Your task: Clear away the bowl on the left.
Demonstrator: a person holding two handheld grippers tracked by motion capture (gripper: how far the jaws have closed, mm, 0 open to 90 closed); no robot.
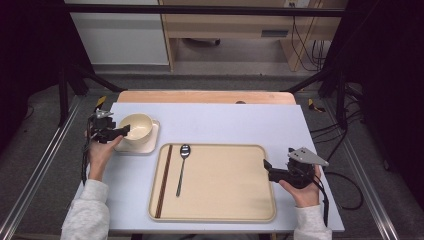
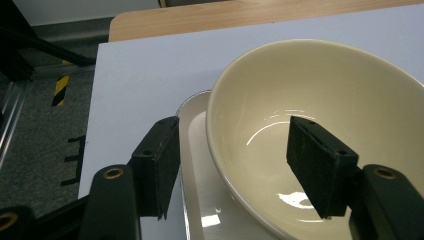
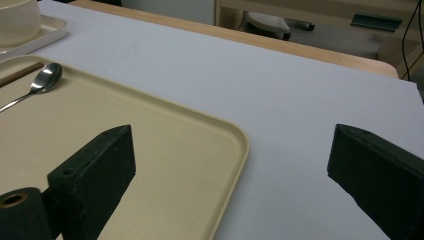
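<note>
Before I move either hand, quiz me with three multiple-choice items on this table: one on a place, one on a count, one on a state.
1. Where does the cream bowl stand?
A. on the big tray
B. on the small square plate
C. on the bare table

2. How many spoons lie on the beige tray?
A. one
B. two
C. none

3. How do the left tongs stand at the bowl?
A. shut beside it
B. one jaw inside, one outside the rim, pads not pressing
C. open, far from it

Key: 1 B, the high view shows the plate under the bowl, left of the tray. 2 A, a single spoon lies beside the chopsticks. 3 B, the left gripper view shows the wall between the jaws with gaps.
</note>
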